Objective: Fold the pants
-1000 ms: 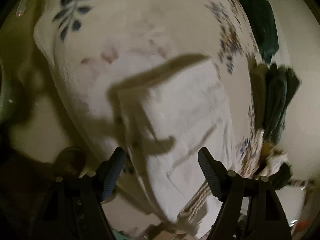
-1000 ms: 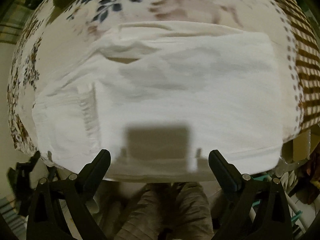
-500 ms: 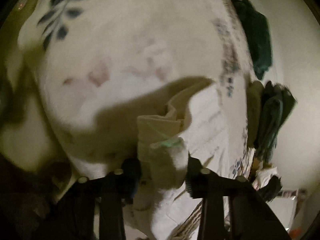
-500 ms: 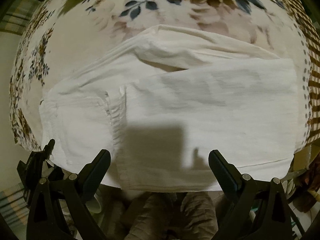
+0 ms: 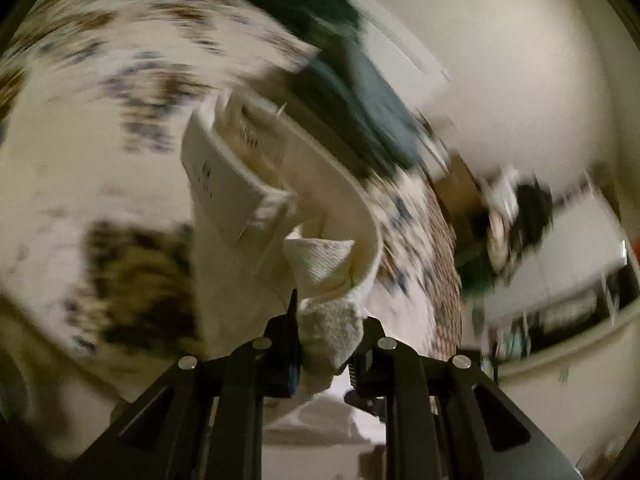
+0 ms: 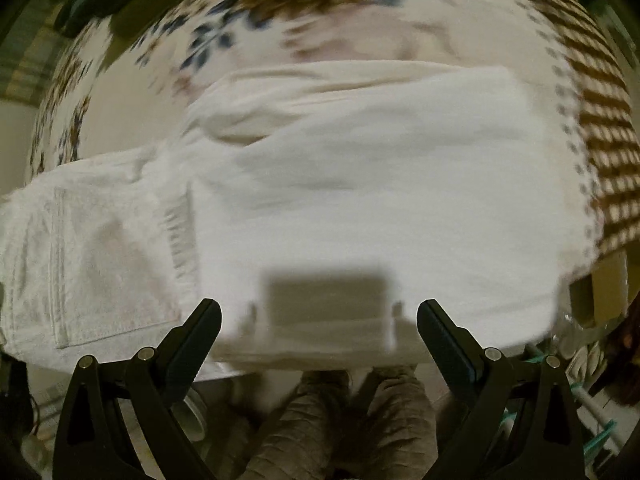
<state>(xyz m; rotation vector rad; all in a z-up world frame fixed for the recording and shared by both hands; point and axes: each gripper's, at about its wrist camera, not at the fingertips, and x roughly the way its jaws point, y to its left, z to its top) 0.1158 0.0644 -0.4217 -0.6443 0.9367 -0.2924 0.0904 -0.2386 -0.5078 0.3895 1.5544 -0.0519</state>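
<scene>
The white pants lie partly folded on a floral bedspread; the waist part with a back pocket is at the left in the right wrist view. My left gripper is shut on a bunched edge of the white pants and holds it lifted off the bedspread, the cloth curling upward ahead of the fingers. My right gripper is open and empty, hovering over the near edge of the pants.
Dark green clothes lie at the far edge of the bed near a pale wall. A brown checked border runs along the bedspread's right side. The person's legs show below the bed edge.
My left gripper closed on the pants edge and lifted it, swinging to the right. My right gripper stayed open and shifted slightly over the near edge.
</scene>
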